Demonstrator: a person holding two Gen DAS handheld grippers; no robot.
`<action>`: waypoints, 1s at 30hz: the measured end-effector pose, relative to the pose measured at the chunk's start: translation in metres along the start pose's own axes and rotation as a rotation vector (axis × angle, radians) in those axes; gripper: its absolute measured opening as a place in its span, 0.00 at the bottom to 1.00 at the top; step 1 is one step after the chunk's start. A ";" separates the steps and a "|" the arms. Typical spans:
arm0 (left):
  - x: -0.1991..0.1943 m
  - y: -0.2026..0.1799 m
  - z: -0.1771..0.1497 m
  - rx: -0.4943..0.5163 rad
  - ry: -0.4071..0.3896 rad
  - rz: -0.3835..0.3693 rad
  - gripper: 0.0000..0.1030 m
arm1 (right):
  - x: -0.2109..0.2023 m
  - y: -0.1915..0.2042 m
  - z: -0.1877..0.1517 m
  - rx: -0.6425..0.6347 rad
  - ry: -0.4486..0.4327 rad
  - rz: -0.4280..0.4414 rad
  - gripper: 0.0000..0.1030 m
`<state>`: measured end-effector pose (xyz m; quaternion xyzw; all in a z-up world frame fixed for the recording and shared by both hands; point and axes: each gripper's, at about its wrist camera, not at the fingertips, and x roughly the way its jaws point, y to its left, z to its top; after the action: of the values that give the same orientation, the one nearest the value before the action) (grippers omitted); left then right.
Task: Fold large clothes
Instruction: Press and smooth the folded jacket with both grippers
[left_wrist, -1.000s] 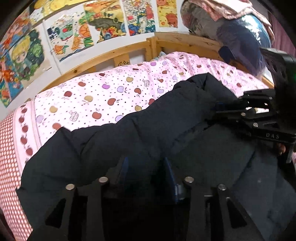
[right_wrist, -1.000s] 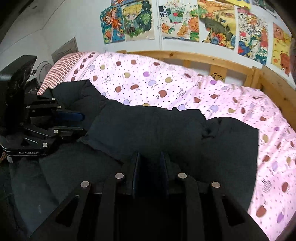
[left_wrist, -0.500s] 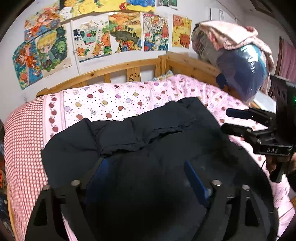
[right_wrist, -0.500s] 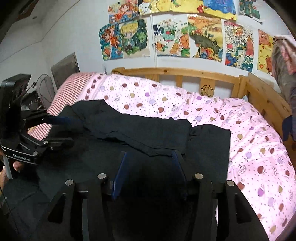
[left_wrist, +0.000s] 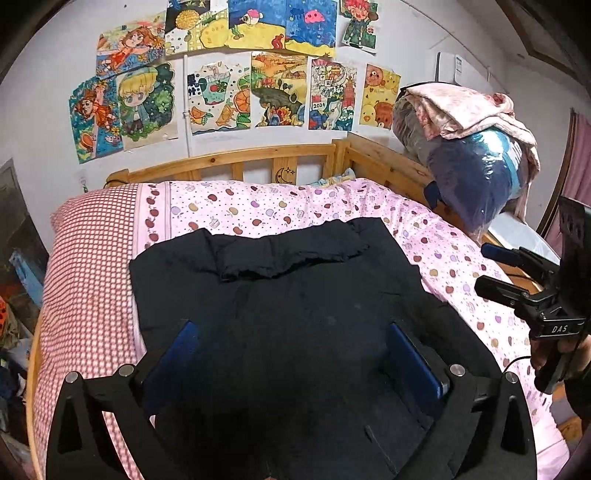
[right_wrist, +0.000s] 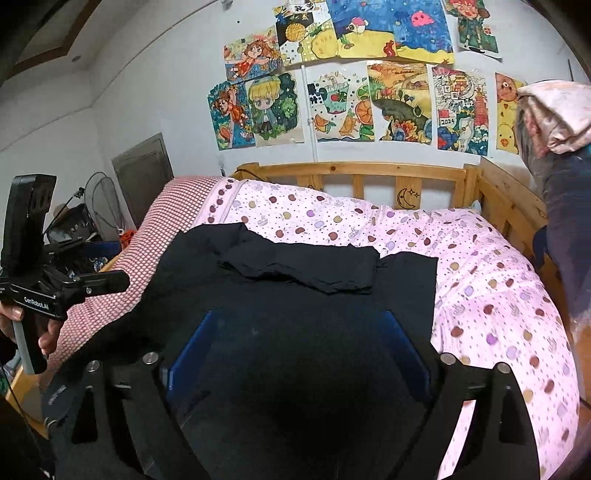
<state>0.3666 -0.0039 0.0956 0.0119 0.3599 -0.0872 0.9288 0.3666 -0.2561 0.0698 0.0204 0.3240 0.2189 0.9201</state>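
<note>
On the bed (left_wrist: 443, 243) the black garment (left_wrist: 295, 302) lies spread, one piece folded across its far end; left gripper (left_wrist: 291, 354) and right gripper (right_wrist: 295, 343) hover above, jaws wide apart, empty.

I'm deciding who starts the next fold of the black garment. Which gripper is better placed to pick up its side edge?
Left, probably. The left gripper hangs open beside the black garment near the checked pillow, close to that edge. The right gripper, also open, hovers over pink quilt, farther away.
</note>
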 end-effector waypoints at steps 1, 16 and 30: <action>-0.006 -0.002 -0.004 0.001 -0.002 0.004 1.00 | -0.006 0.002 -0.002 -0.004 -0.003 -0.002 0.89; -0.073 -0.023 -0.081 0.009 -0.019 -0.006 1.00 | -0.090 0.046 -0.051 -0.068 -0.016 -0.004 0.89; -0.105 -0.032 -0.133 0.010 -0.039 -0.041 1.00 | -0.167 0.066 -0.088 -0.076 -0.024 0.007 0.89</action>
<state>0.1962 -0.0084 0.0683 0.0072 0.3414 -0.1084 0.9336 0.1720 -0.2750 0.1102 -0.0109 0.3044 0.2339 0.9233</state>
